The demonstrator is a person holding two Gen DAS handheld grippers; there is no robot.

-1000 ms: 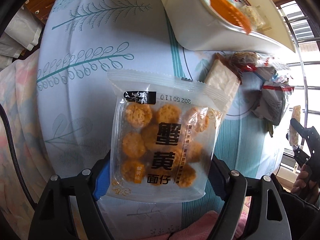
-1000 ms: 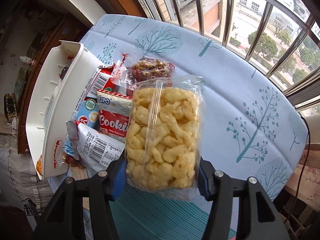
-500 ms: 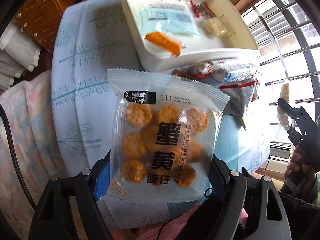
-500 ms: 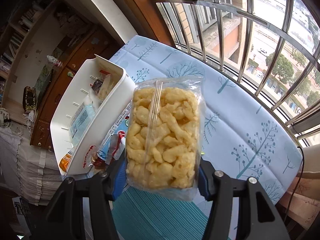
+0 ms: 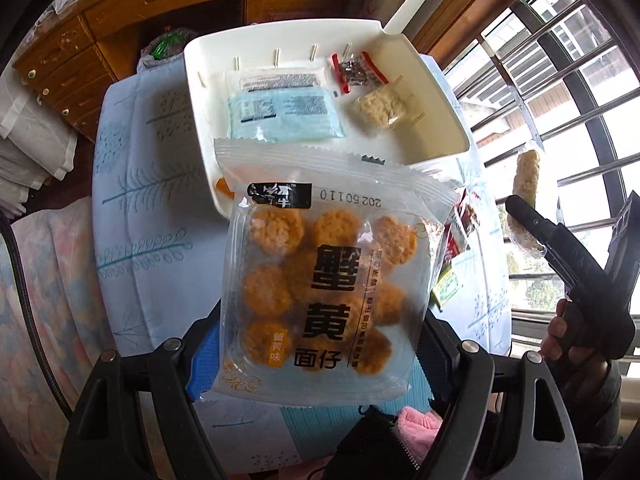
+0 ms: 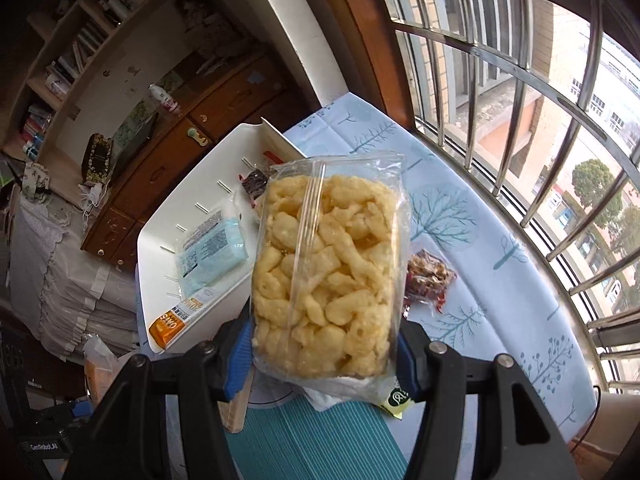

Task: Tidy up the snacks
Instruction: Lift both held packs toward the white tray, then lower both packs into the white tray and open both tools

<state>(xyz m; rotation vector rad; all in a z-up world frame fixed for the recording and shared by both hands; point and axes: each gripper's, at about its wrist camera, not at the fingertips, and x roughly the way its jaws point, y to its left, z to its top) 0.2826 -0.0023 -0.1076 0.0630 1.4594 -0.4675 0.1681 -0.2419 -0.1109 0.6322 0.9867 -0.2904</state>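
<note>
Fingers of my left gripper (image 5: 320,344) clamp a packet of round orange crackers (image 5: 324,280); my right gripper (image 6: 324,344) grips a clear bag of puffed snacks (image 6: 328,268) above the white tray (image 6: 160,240).

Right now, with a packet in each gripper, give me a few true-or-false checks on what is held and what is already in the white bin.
1. The left gripper is shut on the round cracker packet. True.
2. The right gripper holds a red cookie box. False: it holds the clear bag of pale puffed snacks.
3. The white bin is empty. False: a light blue packet, a small dark red-ended packet and other snacks lie in it.
4. A packet of reddish-brown snacks lies on the tablecloth, outside the bin. True.
5. An orange packet lies in the bin. True.
</note>
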